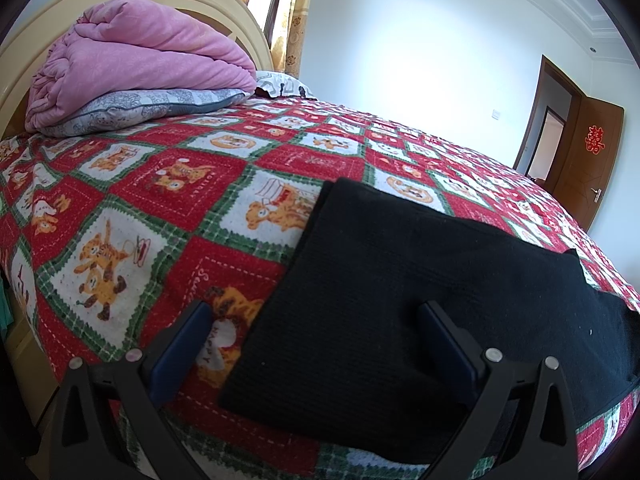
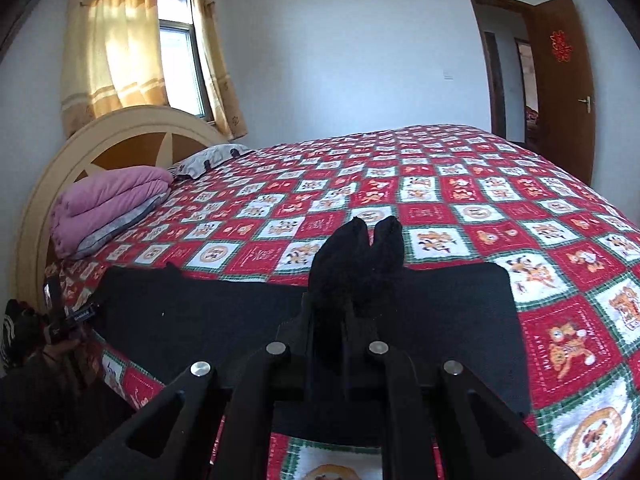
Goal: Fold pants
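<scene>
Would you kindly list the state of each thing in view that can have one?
Black pants: flat on the bed, one end lifted.
Right gripper: shut on pants.
Left gripper: open over the pants edge.
Pink quilt: folded on pillow.
Door: open.
Curtains: partly drawn.

Daylight came through the window (image 2: 182,52) behind thin yellow curtains (image 2: 110,52) and lit the room evenly. The white wall (image 1: 420,52) glared almost blank in the left wrist view. Both pictures bulged strongly, with black corners. The black pants (image 2: 240,316) showed little detail, and shadows stayed soft.
</scene>
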Demonstrator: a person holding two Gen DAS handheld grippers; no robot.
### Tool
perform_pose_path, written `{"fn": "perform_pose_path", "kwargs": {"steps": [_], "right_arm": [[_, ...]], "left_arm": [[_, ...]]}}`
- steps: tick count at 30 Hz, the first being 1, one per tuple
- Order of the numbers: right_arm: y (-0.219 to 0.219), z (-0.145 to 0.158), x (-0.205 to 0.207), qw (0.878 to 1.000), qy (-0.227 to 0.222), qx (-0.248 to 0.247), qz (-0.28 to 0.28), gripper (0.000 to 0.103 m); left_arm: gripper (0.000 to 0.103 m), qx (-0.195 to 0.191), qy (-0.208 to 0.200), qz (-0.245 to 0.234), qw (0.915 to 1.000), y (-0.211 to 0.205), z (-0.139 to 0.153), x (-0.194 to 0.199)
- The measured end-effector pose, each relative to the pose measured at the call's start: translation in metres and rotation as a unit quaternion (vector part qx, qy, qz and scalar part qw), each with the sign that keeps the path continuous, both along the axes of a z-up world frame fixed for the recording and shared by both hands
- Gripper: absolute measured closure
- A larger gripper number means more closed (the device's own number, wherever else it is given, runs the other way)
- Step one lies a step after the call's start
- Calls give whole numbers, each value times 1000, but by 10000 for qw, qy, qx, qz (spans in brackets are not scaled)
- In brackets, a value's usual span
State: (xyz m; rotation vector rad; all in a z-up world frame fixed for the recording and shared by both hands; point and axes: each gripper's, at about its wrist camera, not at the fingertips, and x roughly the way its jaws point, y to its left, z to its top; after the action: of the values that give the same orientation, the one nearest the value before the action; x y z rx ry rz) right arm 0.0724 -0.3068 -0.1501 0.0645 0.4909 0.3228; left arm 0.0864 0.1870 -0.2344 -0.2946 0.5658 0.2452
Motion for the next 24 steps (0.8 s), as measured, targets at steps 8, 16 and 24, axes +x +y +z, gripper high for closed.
{"fn": "perform_pose_path", "kwargs": {"steps": [8, 16, 24], "right_arm": [[35, -8, 2, 9994, 21, -197, 289, 93], [73, -18, 2, 9972, 69, -417, 609, 93], [98, -26, 2, 9951, 125, -561, 805, 93]], "left_arm": [[0, -1, -2, 0, 10000, 0, 0, 0], [0, -2, -3, -2, 10000, 0, 0, 0], [0, -1, -6, -3, 10000, 0, -1, -1]]}}
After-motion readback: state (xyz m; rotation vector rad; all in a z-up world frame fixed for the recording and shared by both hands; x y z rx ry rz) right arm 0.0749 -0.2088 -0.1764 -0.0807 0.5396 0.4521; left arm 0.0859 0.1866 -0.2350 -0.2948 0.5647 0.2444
